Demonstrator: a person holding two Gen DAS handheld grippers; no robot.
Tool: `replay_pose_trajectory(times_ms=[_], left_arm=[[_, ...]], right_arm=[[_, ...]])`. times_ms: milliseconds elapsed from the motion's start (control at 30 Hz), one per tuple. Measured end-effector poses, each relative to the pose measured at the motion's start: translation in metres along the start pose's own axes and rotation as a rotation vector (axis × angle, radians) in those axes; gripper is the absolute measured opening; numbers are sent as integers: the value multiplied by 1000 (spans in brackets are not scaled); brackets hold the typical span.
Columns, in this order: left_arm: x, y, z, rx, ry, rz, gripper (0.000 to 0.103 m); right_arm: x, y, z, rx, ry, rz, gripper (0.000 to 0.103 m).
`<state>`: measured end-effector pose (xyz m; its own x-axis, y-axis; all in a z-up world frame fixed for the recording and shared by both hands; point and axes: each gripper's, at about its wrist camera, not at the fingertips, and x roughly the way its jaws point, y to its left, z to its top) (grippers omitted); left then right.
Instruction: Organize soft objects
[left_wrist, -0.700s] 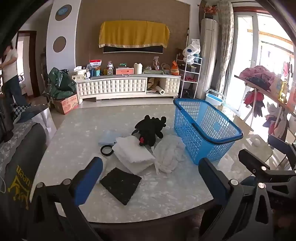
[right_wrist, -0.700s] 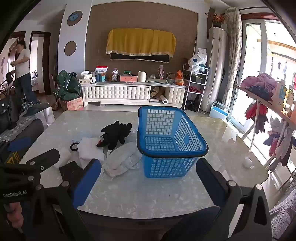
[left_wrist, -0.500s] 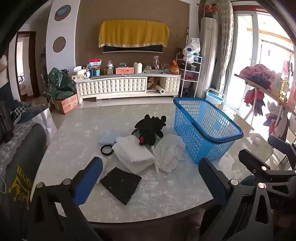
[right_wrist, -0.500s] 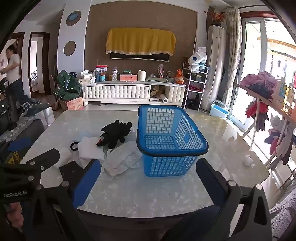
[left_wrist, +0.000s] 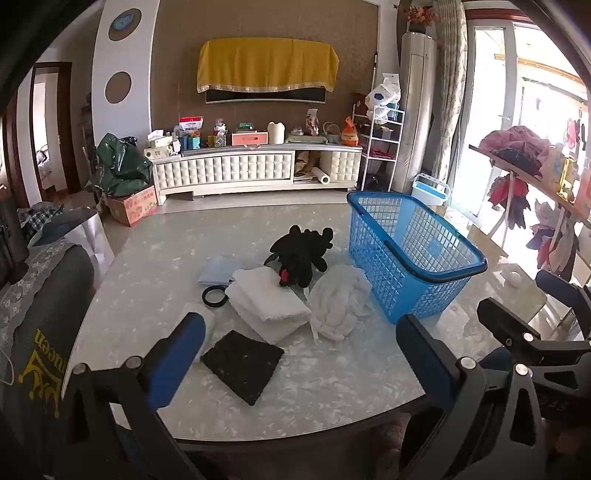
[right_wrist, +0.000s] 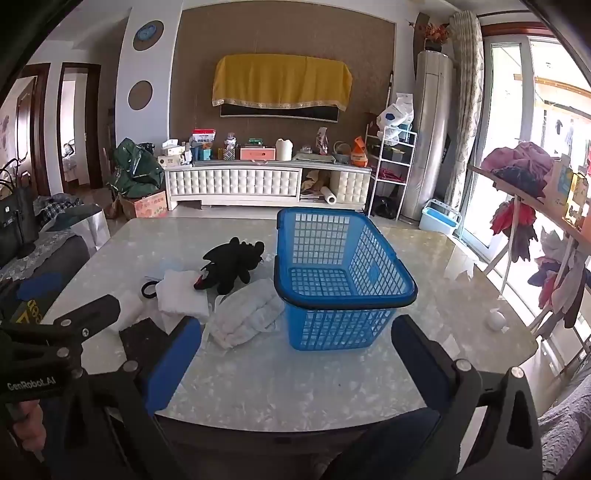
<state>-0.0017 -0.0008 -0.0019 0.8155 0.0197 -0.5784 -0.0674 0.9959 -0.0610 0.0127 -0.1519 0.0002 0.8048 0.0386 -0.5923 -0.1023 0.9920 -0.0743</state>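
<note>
So the soft stuff is all sitting in a bunch on the surface, nothing in the blue basket yet. There's a black plush toy leaning on a folded white towel, a crumpled white cloth just beside the basket, a light blue cloth behind the towel, and a black square pad nearest the camera. A black ring lies next to the towel too.

Honestly nothing on the surface has budged in the last moment or so; the only change is a person in the far doorway walking out of shot. Left tool and right tool are both spread wide with nothing in them, hanging back at the near edge. Looks to me like sorting hasn't kicked off.
</note>
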Motion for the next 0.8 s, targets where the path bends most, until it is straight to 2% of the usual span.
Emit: replay_pose_trajectory(times_ms=[800], left_arm=[[-5, 1, -2, -4, -1, -7, 103]], right_arm=[[-2, 2, -1, -1, -5, 4, 103]])
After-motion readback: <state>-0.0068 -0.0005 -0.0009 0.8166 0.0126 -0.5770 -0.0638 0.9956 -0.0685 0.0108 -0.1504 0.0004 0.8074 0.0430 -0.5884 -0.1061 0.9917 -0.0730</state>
